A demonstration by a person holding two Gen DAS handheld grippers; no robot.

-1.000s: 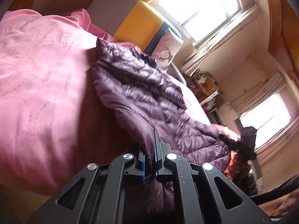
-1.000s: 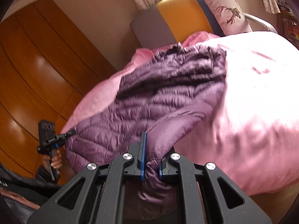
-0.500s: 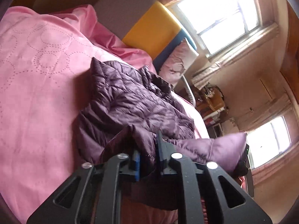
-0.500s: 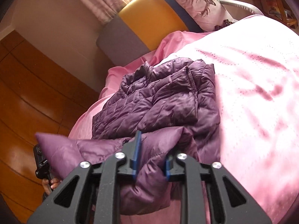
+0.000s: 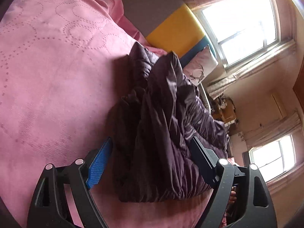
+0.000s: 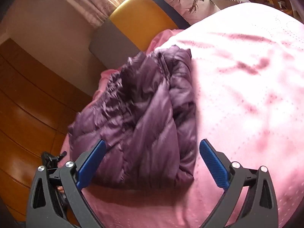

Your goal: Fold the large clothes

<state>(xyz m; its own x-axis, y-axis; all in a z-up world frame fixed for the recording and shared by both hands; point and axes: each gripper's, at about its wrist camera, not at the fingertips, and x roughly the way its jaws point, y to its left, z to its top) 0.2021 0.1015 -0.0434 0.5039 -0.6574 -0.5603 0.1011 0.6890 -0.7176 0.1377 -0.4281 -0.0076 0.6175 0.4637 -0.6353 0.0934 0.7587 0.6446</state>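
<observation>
A purple quilted down jacket lies doubled over in a loose heap on the pink bed cover. It also shows in the right wrist view, lying folded on the pink cover. My left gripper is open, its blue-padded fingers spread either side of the jacket's near end. My right gripper is open too, its blue pads apart around the jacket's near edge. Neither holds any fabric.
A grey, yellow and blue headboard stands at the bed's head with a deer-print pillow. A wooden wardrobe lines the bed's left side. Bright windows and a cluttered shelf lie beyond the bed.
Both grippers carried the jacket's lower end forward over the rest of it, then opened and let it go. The jacket now lies doubled on the bed.
</observation>
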